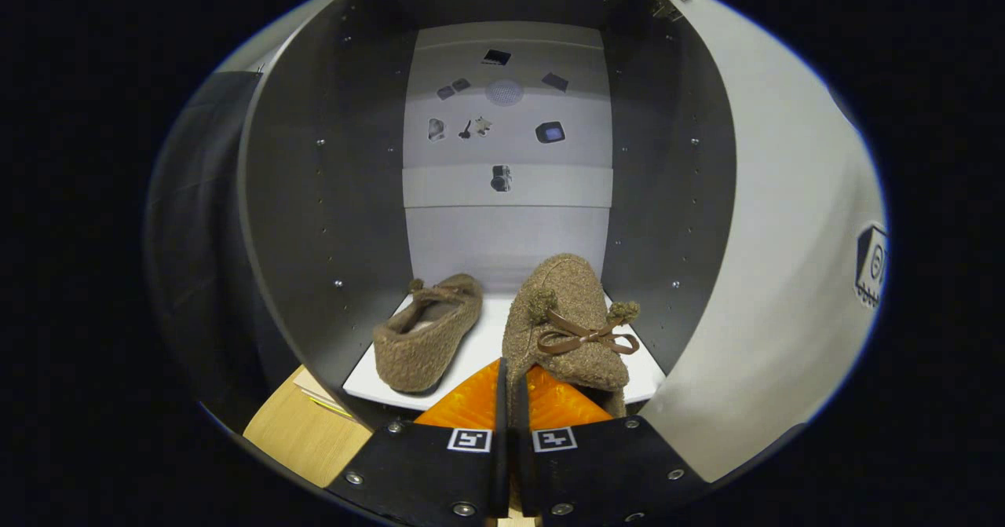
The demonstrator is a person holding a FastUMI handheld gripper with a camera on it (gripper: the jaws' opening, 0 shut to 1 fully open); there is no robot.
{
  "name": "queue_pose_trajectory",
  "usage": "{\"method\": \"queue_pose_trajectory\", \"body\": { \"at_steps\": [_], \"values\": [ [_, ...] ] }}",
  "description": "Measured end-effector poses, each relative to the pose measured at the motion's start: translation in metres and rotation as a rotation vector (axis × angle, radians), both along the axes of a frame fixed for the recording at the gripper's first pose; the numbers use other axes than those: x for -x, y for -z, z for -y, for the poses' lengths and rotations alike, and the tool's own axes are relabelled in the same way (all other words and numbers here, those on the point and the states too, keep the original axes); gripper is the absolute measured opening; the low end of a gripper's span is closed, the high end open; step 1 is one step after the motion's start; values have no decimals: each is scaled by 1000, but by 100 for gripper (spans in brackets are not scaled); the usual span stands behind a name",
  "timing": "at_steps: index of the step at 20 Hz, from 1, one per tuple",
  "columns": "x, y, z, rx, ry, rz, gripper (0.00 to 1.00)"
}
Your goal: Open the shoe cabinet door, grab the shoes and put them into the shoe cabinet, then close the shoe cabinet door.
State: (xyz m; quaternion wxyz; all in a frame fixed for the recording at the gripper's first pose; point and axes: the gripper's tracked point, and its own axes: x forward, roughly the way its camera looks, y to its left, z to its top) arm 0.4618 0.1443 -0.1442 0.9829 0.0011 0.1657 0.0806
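Note:
The shoe cabinet (330, 197) stands open ahead of me, dark walls around a white shelf (480, 345). One brown fuzzy slipper (430, 331) lies on the shelf to the left, beyond my fingers, its opening facing me. A second brown slipper (569, 307), with a ribbon bow and pompoms, is just ahead of my gripper (510, 374). The fingers are pressed together on its heel rim, with fabric pinched between them. Its toe points into the cabinet over the shelf's right half. Whether its sole rests on the shelf is hidden.
The open door (785, 276) swings out on the right, its pale inner face close beside me, hinge at the top. The cabinet's pale back panel (506, 221) carries several small stickers. Below the shelf on the left is a light wooden surface (306, 433).

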Motion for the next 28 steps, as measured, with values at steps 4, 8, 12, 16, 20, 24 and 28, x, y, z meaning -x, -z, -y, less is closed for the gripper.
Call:
{"method": "queue_pose_trajectory", "body": {
  "at_steps": [4,8,12,16,20,24,28],
  "values": [
    [-44,-4,9,28,-8,-8,5],
    [-85,14,12,61,-26,-44,5],
    [-118,32,8,99,-40,-74,5],
    [-135,51,-3,98,-67,-122,5],
    [-139,58,-7,79,-64,-151,7],
    [-138,55,-9,53,-47,-152,20],
    [-131,50,-11,59,-35,-150,22]
  ]
}}
